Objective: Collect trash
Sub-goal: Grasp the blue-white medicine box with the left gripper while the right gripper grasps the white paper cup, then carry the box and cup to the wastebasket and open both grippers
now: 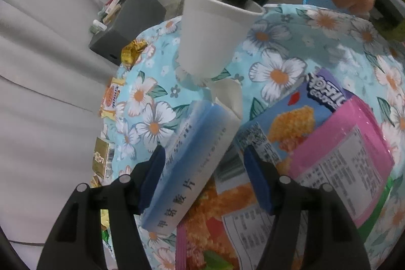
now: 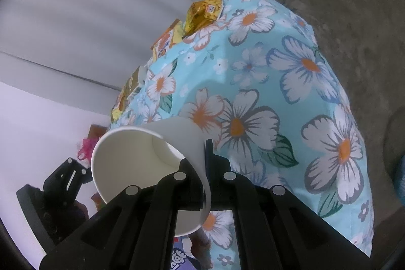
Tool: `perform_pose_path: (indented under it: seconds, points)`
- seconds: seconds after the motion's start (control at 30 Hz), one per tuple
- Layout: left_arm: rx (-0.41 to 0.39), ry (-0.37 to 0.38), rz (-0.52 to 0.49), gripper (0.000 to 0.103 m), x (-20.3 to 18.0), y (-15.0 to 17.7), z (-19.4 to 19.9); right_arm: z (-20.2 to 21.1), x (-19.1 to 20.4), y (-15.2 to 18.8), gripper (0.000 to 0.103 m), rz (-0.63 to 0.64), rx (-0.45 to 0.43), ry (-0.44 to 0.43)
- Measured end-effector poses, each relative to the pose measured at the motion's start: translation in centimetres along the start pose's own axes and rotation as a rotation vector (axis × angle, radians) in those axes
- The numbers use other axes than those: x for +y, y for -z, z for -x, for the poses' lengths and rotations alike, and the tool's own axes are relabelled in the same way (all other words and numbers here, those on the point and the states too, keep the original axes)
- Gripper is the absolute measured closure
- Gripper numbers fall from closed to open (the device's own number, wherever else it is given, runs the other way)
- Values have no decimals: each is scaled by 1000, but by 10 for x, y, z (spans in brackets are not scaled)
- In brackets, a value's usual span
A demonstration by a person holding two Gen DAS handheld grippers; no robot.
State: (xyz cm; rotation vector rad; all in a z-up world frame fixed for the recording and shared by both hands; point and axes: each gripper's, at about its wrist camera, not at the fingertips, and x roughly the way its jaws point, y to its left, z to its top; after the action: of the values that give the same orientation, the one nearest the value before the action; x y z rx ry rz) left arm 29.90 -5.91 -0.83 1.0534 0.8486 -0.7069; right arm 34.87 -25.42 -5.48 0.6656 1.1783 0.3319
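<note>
A white paper cup [image 2: 141, 163] is pinched by its rim in my right gripper [image 2: 202, 168], one finger inside and one outside; in the left wrist view the cup [image 1: 212, 34] hangs above the floral tablecloth [image 1: 291, 47]. My left gripper [image 1: 205, 168] is open, its blue pads [image 1: 154, 168] on either side of a blue-and-white carton [image 1: 192, 158] that lies on the table, with crumpled white paper [image 1: 227, 95] at its far end. Snack wrappers, blue [image 1: 293, 123] and pink [image 1: 344, 158], lie right of the carton.
Gold and orange wrappers [image 1: 133, 52] and a small gold box [image 1: 101, 158] lie along the table's left edge, also in the right wrist view [image 2: 202, 14]. A grey cabinet [image 1: 126, 24] with small items stands beyond. A blue round object [image 1: 316, 1] is at the far side.
</note>
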Motion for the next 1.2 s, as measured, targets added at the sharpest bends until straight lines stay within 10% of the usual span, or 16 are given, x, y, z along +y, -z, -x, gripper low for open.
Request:
perform_pose_path:
  seconds: [0.4,0.9,1.2]
  points:
    - [-46,-103,-2,68,3,-1,4,9,-4,5,103,-25,-31,-32]
    - [-209,-263,225,70,38,23,106,75,37,21,103,45,-128,-47]
    - [-384,-187,407,70,9,16,178,138,45,58,103,107,-174,-21]
